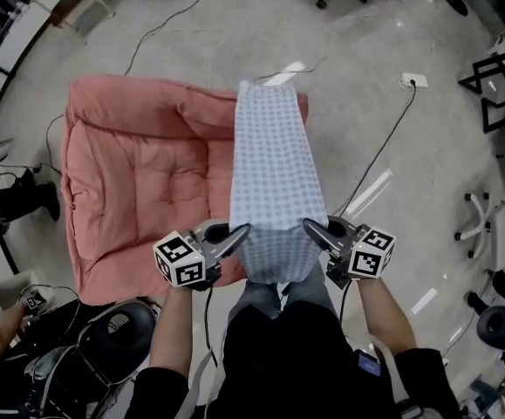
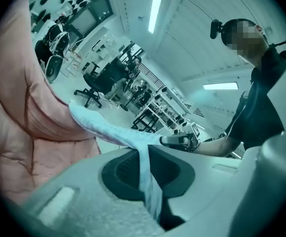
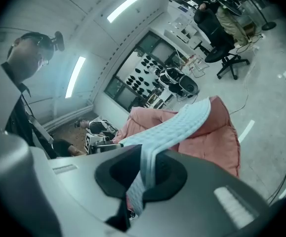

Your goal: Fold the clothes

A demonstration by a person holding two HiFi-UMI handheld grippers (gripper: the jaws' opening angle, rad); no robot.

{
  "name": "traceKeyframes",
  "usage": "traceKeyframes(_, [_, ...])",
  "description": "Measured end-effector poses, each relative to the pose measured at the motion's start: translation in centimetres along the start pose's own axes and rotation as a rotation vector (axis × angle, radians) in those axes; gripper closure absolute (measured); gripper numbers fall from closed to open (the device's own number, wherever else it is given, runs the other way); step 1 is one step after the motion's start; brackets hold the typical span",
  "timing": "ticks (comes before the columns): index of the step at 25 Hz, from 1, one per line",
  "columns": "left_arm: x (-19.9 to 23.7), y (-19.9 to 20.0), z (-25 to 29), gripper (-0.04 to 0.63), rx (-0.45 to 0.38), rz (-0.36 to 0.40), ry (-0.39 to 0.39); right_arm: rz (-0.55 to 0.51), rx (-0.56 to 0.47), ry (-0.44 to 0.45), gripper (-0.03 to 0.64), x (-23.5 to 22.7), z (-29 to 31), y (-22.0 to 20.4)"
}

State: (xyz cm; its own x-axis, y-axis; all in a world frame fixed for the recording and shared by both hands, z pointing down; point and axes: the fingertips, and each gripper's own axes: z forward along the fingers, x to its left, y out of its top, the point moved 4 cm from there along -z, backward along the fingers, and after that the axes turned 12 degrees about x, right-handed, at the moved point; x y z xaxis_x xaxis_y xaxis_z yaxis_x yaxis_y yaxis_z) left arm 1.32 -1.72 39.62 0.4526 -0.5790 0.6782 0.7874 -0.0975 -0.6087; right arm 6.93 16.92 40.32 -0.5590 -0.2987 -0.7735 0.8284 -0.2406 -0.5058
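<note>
**A:** Which way does the checked cloth (image 1: 274,160) lie from the grippers?

**B:** Straight out toward 12 o'clock in the head view. Its long axis runs from 6 to 12. The near hem is up at the grippers, and the far end rests on the back edge of the pink cushion (image 1: 139,173).

**A:** And who has hold of what?

**B:** The left gripper (image 1: 233,236) has the near corner on the 9 o'clock side and the right gripper (image 1: 315,232) has the one on the 3 o'clock side. Both are clamped tight, with only a thin fold of fabric between the pads. Each gripper view shows that fold running down through the jaws.

**A:** Is either hand nearer the far end?

**B:** No. They're level with each other, so the near hem stretches between them. I'd judge the next fold needs both carried evenly toward 12 o'clock, or the strip will skew.

**A:** What's the fabric like?

**B:** It's a thin woven cloth in a small pale blue and white check. It's limp, so it bows a little between the corners and hangs as a long narrow band.

**A:** And underneath?

**B:** The cushion is puffy and quilted, with stitched seams and a raised border. It lies on a smooth grey floor (image 1: 392,103), and a dark cable (image 1: 383,151) trails off at 2 o'clock.
</note>
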Motion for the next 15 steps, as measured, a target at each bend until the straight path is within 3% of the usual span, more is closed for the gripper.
traceKeyframes(7, [-3.9, 3.5, -2.9, 0.571, -0.051, 0.040, 0.001, -0.065, -0.039, 0.044, 0.604, 4.7, -2.0, 3.9])
traceKeyframes(15, [-7.5, 8.8, -4.4, 0.569, -0.008, 0.163, 0.107, -0.178, -0.079, 0.095, 0.604, 8.6, -5.0, 8.7])
